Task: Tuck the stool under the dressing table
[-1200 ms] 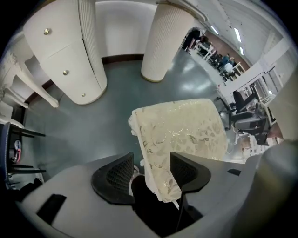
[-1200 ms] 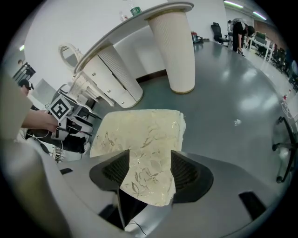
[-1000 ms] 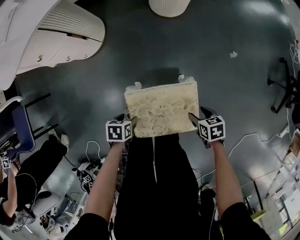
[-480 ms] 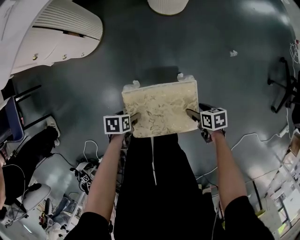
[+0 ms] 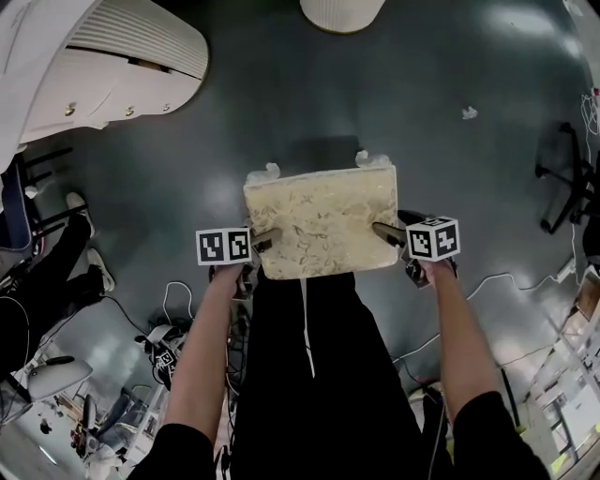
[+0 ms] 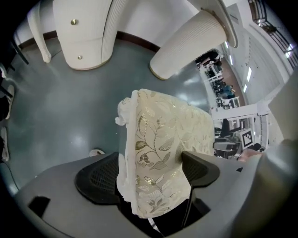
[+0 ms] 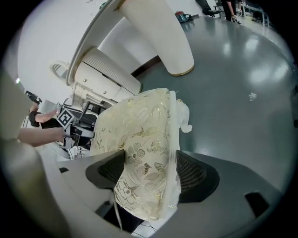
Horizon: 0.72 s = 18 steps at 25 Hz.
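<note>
Dark grey glossy floor (image 5: 469, 56) filled most of the head view, so nothing was sitting on any tabletop. Over at 9 o'clock a seated person's legs (image 5: 47, 272) poked in from the edge, with a mess of cables (image 5: 178, 309) around 7 o'clock. The white ribbed dressing table (image 5: 112, 66) took up the 10 to 11 o'clock corner, and its rounded ribbed leg (image 5: 342, 11) showed right at 12.

The left tongs (image 5: 258, 241) were at the 9 o'clock side of the stool (image 5: 323, 220). In the left gripper view the left tongs (image 6: 149, 174) had just been opening, so they looked loosened rather than clamped, but the seat edge was between the pads and close against them.

The stool itself sat dead centre, directly in front of the person's black trousers (image 5: 319, 375). It had a cream cushion with a gold leaf pattern, and two white feet peeked out at its far edge. It was out on the open floor, well apart from the dressing table and not under it. From above I couldn't tell if its feet touched the floor.

The right tongs (image 5: 384, 230) were the same story at the stool's 3 o'clock side. They'd also just been opening, and the seat's edge was between the pads of the right tongs (image 7: 149, 169).

A small white scrap (image 5: 469, 112) lay at 2 o'clock, and an office chair base (image 5: 562, 178) was at 3.
</note>
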{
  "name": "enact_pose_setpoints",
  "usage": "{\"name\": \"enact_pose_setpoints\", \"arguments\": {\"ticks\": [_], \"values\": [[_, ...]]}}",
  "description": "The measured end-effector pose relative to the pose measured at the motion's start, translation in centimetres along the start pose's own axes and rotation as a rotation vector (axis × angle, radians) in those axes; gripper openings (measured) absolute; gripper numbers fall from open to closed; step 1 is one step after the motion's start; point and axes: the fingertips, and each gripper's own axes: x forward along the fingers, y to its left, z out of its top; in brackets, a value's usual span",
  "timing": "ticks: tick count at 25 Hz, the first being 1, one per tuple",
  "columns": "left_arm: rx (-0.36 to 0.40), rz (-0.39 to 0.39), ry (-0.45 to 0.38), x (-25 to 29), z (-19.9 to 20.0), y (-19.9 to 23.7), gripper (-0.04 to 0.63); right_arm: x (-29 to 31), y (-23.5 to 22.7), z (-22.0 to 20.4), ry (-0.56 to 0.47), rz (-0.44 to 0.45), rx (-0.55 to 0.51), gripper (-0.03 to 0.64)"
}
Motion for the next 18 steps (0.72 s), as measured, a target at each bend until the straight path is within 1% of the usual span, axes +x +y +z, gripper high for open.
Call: {"name": "enact_pose_setpoints", "arguments": {"ticks": [3, 4, 5, 7, 9, 11, 15, 18], "values": [[-0.061, -0.071, -0.022, 0.6, 0.0, -1.3, 0.422, -0.1, 0.0, 0.0, -0.001, -0.002, 0.003, 0.298], [-0.067, -0.075, -0.027, 0.9, 0.1, -1.8, 0.482, 0.0, 0.0, 0.0, 0.000, -0.003, 0.005, 0.298], [-0.051, -0.052, -0.023, 1.3, 0.0, -2.1, 0.508, 0.0, 0.0, -0.1, 0.003, -0.005, 0.006, 0.298], [0.005, 0.022, -0.007, 1.9, -0.4, -2.2, 0.510, 0.1, 0.0, -0.2, 0.014, -0.007, 0.006, 0.298], [0.024, 0.058, -0.017, 2.0, -0.4, -2.1, 0.512, 0.0, 0.1, -0.1, 0.020, -0.014, 0.001, 0.296], [0.025, 0.069, -0.028, 2.1, -0.2, -2.1, 0.512, 0.0, 0.1, 0.0, 0.016, -0.031, -0.004, 0.296], [0.022, 0.087, -0.005, 2.1, -0.3, -2.2, 0.512, -0.4, 0.4, 0.1, 0.001, -0.077, -0.040, 0.295], [0.021, 0.092, 0.000, 2.0, -0.4, -2.0, 0.512, -0.3, 0.7, 0.0, -0.013, -0.077, -0.032, 0.295]]}}
